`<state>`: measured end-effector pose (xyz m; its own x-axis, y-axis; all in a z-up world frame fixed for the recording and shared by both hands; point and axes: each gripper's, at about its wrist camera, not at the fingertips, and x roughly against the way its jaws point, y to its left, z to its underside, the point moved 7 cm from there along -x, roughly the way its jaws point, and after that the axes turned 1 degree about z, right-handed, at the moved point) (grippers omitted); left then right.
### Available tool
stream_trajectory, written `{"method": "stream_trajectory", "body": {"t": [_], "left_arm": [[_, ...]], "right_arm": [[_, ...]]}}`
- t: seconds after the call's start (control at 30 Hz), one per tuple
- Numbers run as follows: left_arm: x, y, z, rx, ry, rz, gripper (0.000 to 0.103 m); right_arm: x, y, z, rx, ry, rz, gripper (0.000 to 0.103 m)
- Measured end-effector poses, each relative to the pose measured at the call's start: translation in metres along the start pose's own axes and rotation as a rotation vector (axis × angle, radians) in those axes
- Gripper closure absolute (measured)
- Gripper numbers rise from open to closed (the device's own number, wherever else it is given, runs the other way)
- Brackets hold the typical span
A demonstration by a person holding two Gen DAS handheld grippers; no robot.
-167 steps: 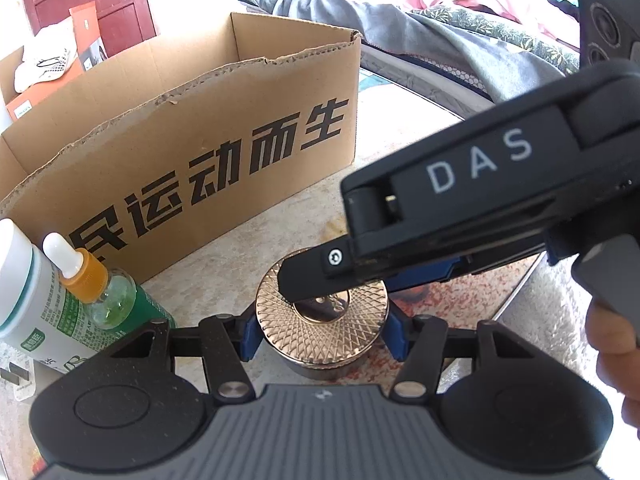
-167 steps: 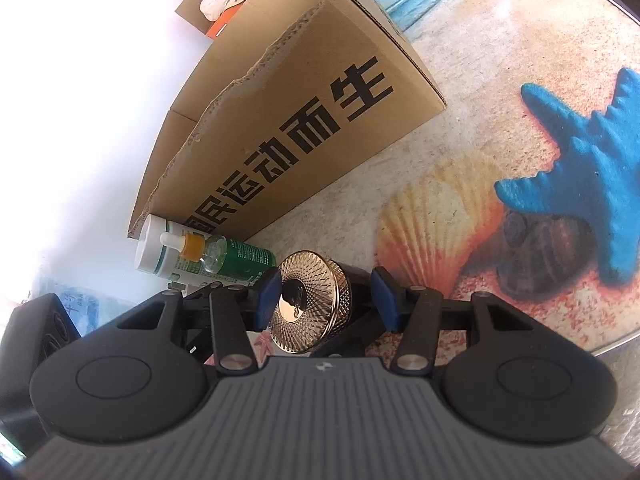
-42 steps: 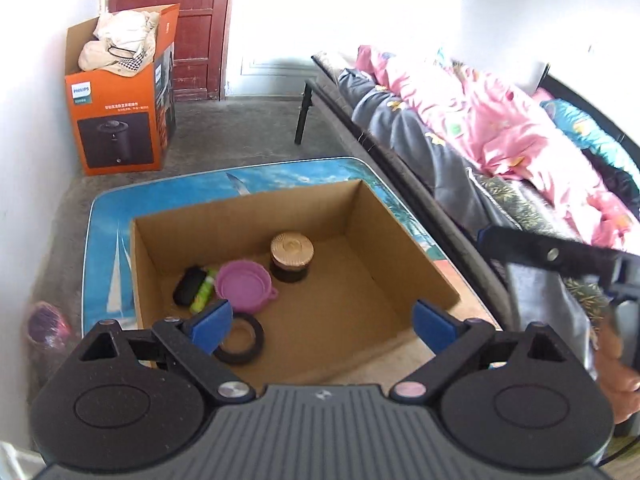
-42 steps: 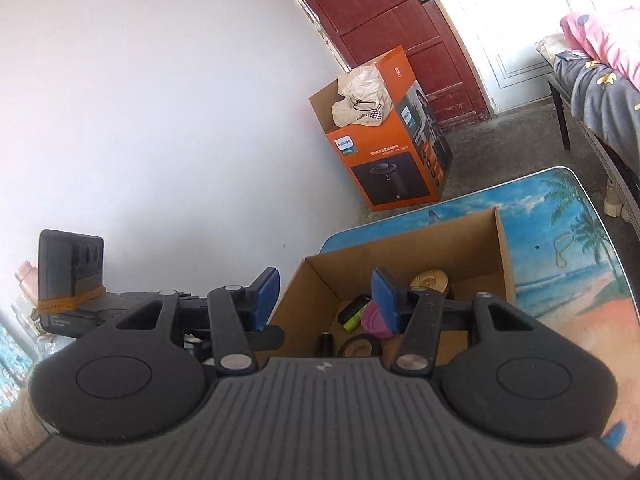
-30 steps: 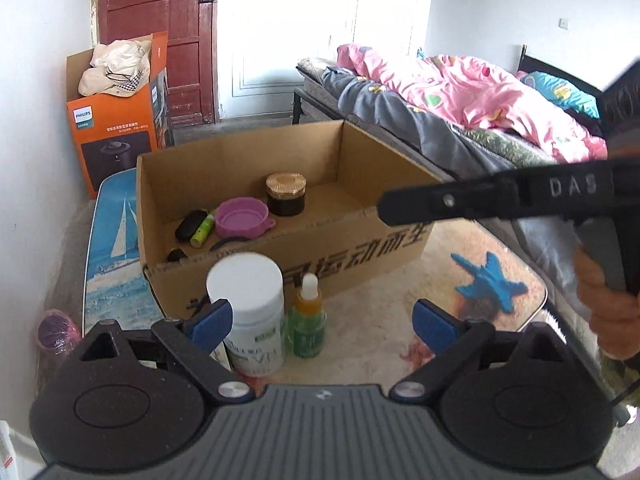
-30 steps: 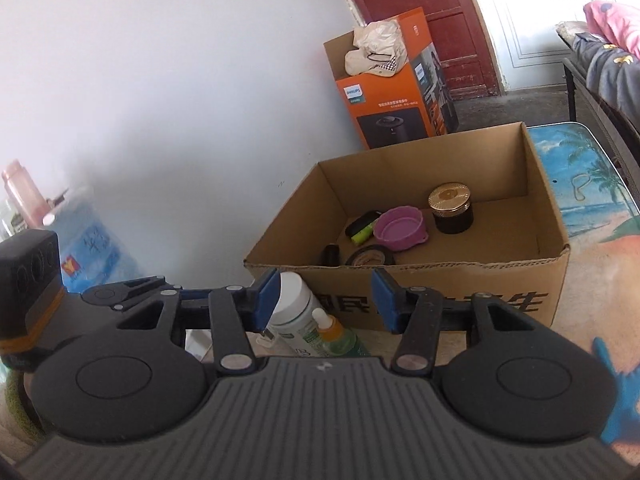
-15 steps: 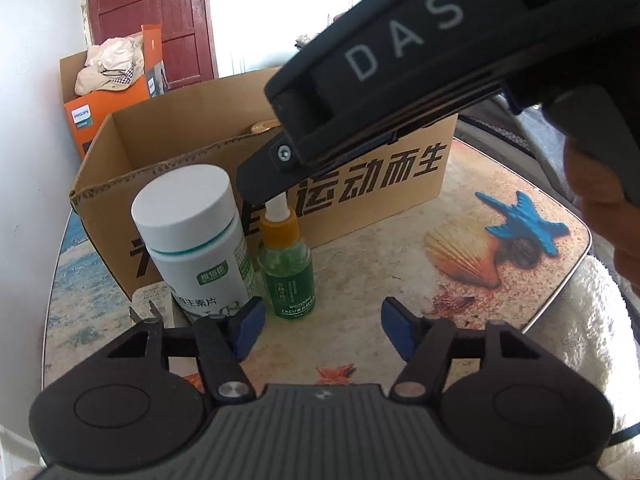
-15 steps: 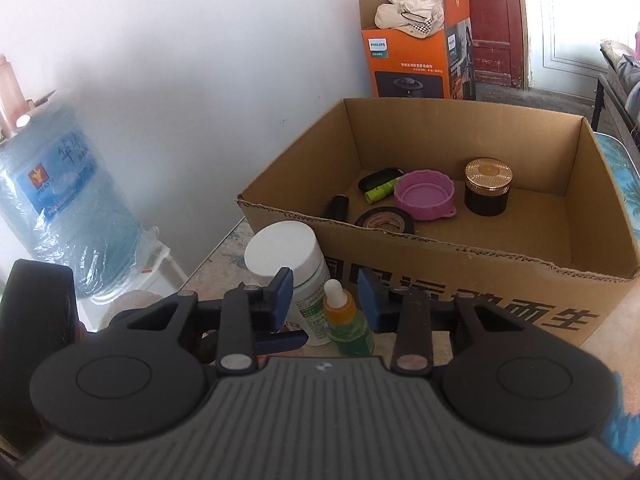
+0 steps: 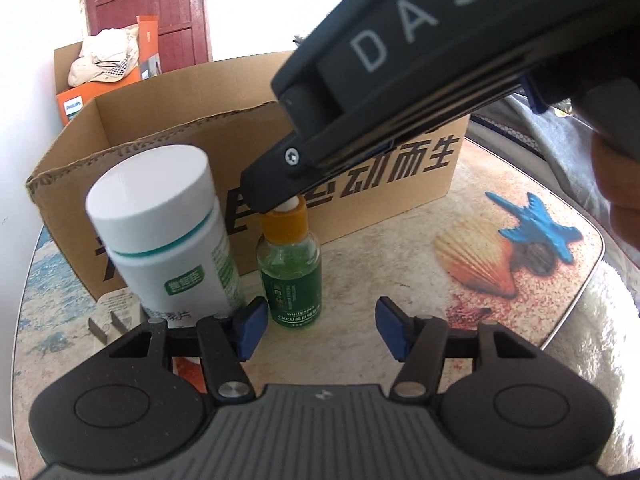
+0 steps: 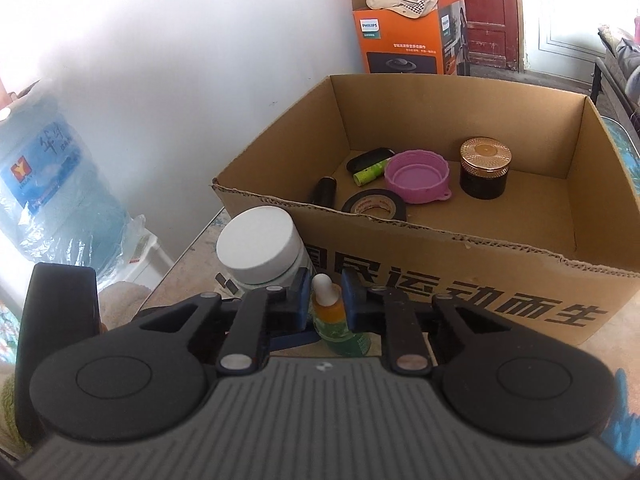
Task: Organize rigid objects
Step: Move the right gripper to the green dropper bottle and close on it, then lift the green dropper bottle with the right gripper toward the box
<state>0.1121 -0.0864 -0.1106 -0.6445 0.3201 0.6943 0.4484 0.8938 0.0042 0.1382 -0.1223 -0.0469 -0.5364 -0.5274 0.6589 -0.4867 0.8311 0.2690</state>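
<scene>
Beach-print table (image 9: 460,216): right tool (image 10: 325,304) closing around dropper bottle (image 10: 329,312); left tool (image 9: 316,330) closing, empty.

The right hand-held gripper (image 9: 276,196) hides the dropper bottle (image 9: 289,268) tip — the white bottle's (image 9: 168,236) base is cut off too.

The beach-print table (image 9: 500,304) bears a cardboard box (image 9: 160,148), white bottle (image 9: 168,240) and dropper bottle (image 9: 290,276).

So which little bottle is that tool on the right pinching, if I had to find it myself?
Find the big cardboard box on the seaside-print table. Two containers stand against its printed front. Beside the fat white-capped jar is the dropper bottle: small, green, orange collar, with the right gripper closing on its neck.
</scene>
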Motion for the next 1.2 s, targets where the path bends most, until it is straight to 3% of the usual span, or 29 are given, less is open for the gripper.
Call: {"method": "stream_trajectory", "body": {"t": [0.4,0.67,0.97,1.2], "left_arm": [[-0.006,-0.053,-0.005,-0.125,-0.004,0.138,0.045],[-0.019,-0.056,-0.007,-0.101,0.037,0.088,0.058],[-0.024,-0.055,-0.012,-0.1,0.011,0.058,0.069],[-0.024,-0.058,-0.016,-0.081,0.015,0.057,0.07]], "right_arm": [[0.046,-0.041,0.027,-0.127,-0.023,0.097,0.086],[0.05,-0.048,0.033,-0.142,-0.036,0.094,0.085],[0.044,-0.052,0.036,-0.153,-0.033,0.081,0.083],[0.046,-0.055,0.039,-0.19,-0.031,0.076,0.084]]}}
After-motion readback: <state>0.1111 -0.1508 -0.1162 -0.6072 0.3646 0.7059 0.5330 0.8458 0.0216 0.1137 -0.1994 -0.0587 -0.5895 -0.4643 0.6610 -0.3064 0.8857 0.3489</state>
